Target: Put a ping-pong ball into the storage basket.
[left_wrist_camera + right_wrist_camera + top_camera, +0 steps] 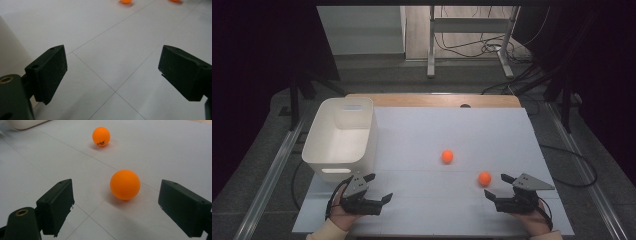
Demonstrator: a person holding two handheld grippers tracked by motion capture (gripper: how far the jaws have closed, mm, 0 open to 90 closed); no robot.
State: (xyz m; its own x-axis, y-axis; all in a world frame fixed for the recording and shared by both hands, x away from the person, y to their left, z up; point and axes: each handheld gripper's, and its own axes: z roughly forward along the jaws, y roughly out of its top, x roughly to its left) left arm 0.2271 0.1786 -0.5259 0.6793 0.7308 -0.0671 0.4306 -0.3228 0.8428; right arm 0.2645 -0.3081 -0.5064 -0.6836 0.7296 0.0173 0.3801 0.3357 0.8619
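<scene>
Two orange balls lie on the white table top: one near the middle (447, 156) and one nearer the front right (484, 178). In the right gripper view the nearer ball (125, 184) rests just ahead of the open jaws, with the farther ball (101, 136) behind it. My right gripper (498, 187) is open, a short way to the right of the nearer ball and not touching it. My left gripper (379, 187) is open at the front left, with nothing between its jaws. In the left gripper view both balls, one (126, 1) and the other (174, 0), peek in at the top edge.
A white plastic bin (341, 139) stands at the left, just behind my left gripper; its wall (10, 50) fills the left edge of the left gripper view. The white board (472, 130) ends in a wooden table edge at the back. Cables lie on the floor beyond.
</scene>
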